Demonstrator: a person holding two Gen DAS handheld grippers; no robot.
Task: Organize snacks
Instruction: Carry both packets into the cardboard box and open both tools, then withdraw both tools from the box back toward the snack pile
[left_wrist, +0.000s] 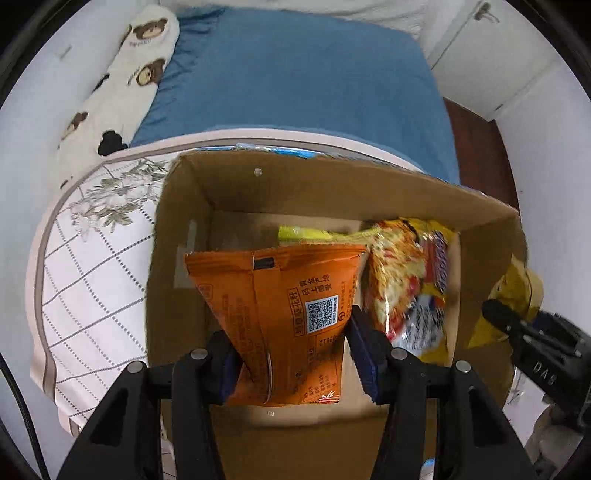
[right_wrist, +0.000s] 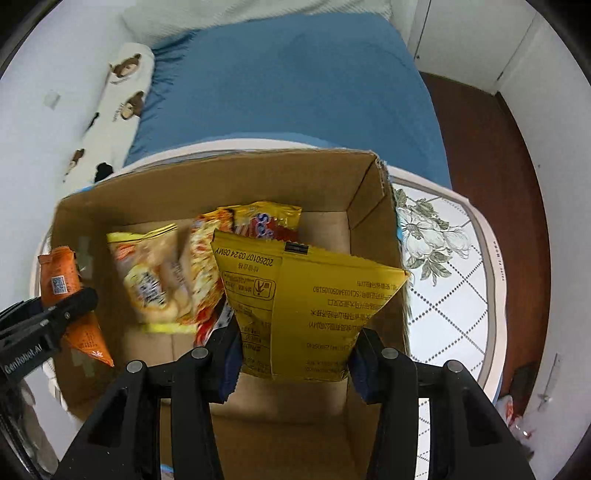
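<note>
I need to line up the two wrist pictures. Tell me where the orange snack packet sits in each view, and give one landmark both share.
Left wrist: the orange snack packet is at lower centre, pinched between the left gripper fingers, over the cardboard box.
Right wrist: the same packet is at the far left edge, held by the left gripper, beside the box's left wall.
Shared landmark: the blue bedsheet beyond the box.
</note>
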